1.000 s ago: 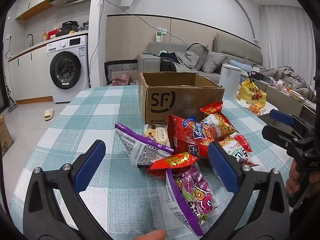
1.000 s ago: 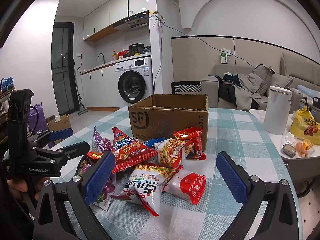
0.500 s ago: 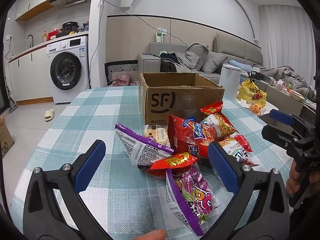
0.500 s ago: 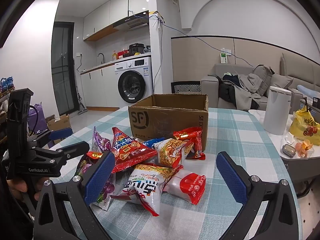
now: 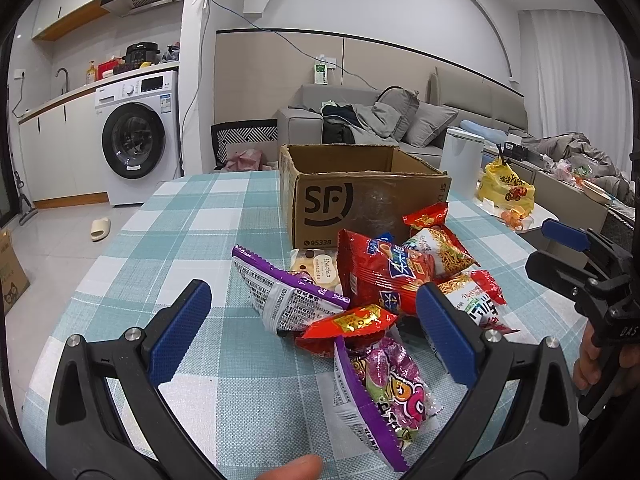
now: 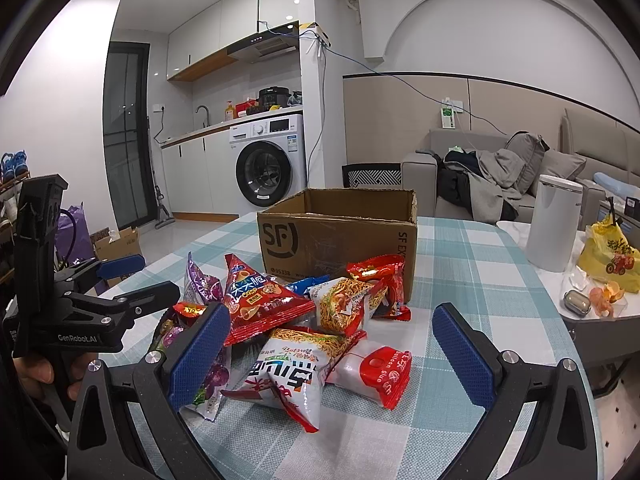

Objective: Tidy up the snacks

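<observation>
A heap of snack packets lies on the checked tablecloth in front of an open cardboard box (image 5: 360, 200) (image 6: 340, 232). The heap holds a red crisp bag (image 5: 380, 276) (image 6: 260, 300), a purple-edged packet (image 5: 288, 296), a purple candy bag (image 5: 384, 392), noodle packets (image 6: 288, 372) and a red-and-white packet (image 6: 376, 372). My left gripper (image 5: 312, 328) hovers open above the near left of the heap, nothing between its blue pads. My right gripper (image 6: 332, 352) hovers open over the noodle packets. Each gripper shows at the edge of the other's view.
A white kettle-like canister (image 6: 556, 224) and a yellow bag (image 6: 612, 256) stand on a side table to the right. The box sits mid-table, open upward. A washing machine (image 5: 136, 148) and sofa (image 5: 384, 120) lie beyond. The tablecloth (image 5: 192, 216) left of the box is bare.
</observation>
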Tool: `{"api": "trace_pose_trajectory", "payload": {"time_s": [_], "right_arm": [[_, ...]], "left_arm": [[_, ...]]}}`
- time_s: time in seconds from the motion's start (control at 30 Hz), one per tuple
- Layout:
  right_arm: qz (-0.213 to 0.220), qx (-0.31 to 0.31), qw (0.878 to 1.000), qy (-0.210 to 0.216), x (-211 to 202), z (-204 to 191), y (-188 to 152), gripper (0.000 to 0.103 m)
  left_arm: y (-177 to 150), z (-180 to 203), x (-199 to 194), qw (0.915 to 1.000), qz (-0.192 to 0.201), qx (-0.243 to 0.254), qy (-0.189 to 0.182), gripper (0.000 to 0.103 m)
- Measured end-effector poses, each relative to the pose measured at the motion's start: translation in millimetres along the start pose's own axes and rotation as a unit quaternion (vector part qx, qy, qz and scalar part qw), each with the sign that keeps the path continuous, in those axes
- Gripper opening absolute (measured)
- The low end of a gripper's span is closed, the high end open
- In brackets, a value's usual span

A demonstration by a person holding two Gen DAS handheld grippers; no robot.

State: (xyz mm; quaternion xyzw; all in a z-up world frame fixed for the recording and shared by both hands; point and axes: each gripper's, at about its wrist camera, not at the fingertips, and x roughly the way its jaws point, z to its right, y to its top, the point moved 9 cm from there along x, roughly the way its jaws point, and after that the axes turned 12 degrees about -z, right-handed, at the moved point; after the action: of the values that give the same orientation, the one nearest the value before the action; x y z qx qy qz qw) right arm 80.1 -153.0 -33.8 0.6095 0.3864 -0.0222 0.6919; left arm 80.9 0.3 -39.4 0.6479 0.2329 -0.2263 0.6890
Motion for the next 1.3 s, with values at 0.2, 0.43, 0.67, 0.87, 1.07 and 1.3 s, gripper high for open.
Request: {"api": "trace_pose_trajectory", "payload": {"time_s": [0.2, 0.43, 0.67, 0.87, 1.07, 1.3], "right_arm": [[0.0, -0.002, 1.0, -0.002, -1, 1, 0, 0.103], [-0.001, -0.003, 1.0, -0.002, 1, 0, -1, 0.103], [-0.005, -0.014, 1.0, -0.003, -2, -6, -1, 0.103], [-0.022, -0.011, 1.0, -0.012, 7, -4, -1, 0.103], [-0.048, -0.001, 0.999, -0.015, 20, 1, -3, 0.103], [-0.094, -0.001, 0.996, 0.003, 34, -12, -7, 0.103]], "left_arm": [[3, -5, -2, 1.0, -0.002, -0.006, -0.002, 0.102], [-1, -1, 1, 1.0, 0.0, 0.002, -0.006, 0.102], [0, 1, 0, 1.0, 0.0, 0.002, -0.007, 0.102], [-5, 4, 1, 0.9996, -0.015, 0.008, -0.02, 0.102], [-5, 10, -2, 0.999, -0.028, 0.024, -0.024, 0.102], [-9, 12, 1, 0.9972, -0.056, 0.032, -0.038, 0.102]]}}
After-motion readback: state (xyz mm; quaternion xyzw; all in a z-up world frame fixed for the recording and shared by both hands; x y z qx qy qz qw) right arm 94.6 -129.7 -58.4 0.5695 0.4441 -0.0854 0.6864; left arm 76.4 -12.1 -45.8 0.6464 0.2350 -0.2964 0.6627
